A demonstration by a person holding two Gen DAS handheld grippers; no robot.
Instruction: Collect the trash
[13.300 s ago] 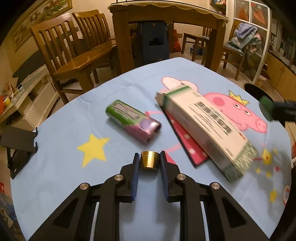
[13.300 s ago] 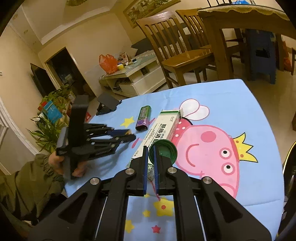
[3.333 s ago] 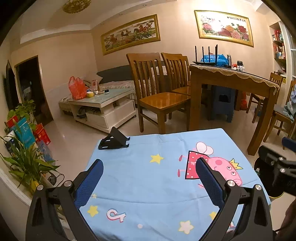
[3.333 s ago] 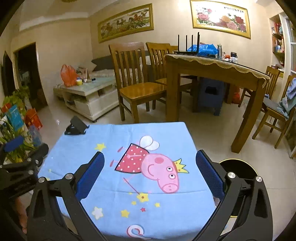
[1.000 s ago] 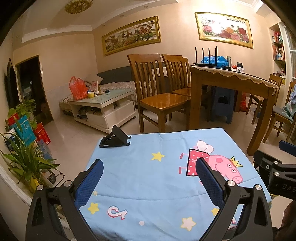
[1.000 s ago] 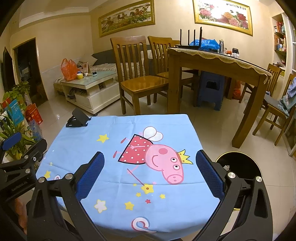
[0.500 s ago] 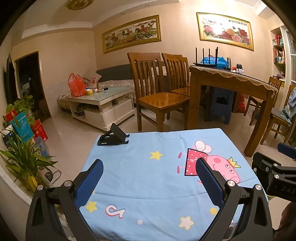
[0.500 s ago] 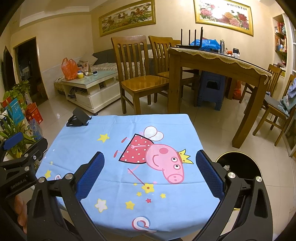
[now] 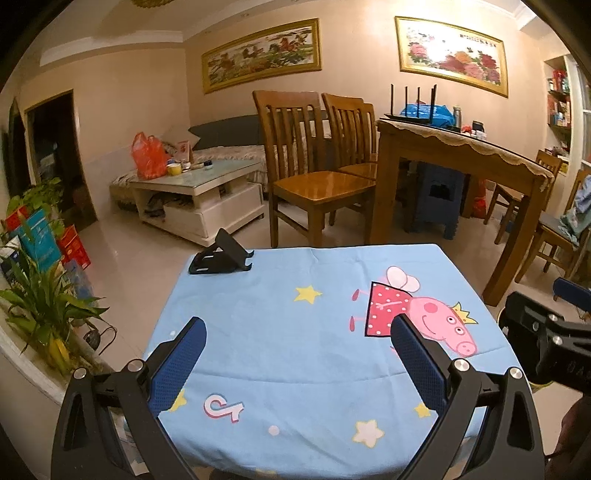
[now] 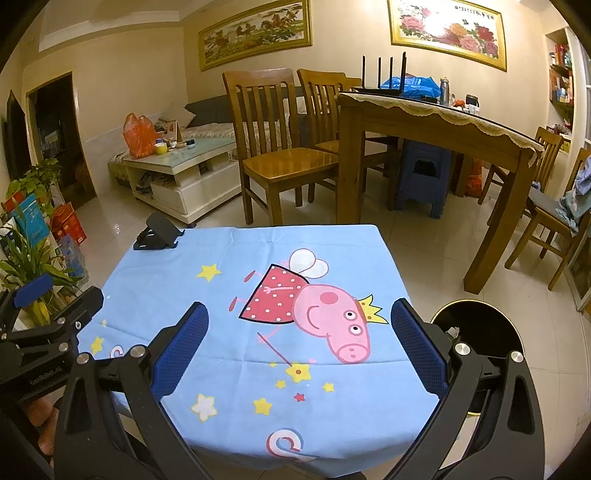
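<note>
Both hand-held grippers, left [image 9: 297,352] and right [image 10: 299,339], gape wide, empty. No trash visible on surface [image 10: 229,295], only phone stand [image 10: 158,233]; handling can't be judged.

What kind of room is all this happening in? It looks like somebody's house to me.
Most likely a home's combined living and dining room. A wooden dining table with matching chairs stands behind the small table with the cartoon-pig cloth, a white coffee table sits before a sofa, and framed paintings hang on the wall.

I see cream walls w/ two gold-framed paintings [image 9: 261,54], glossy tiled floor [image 10: 424,236], wooden slat-back chairs [image 9: 314,166], brown dining table [image 10: 424,110], white coffee table [image 9: 199,192].
</note>
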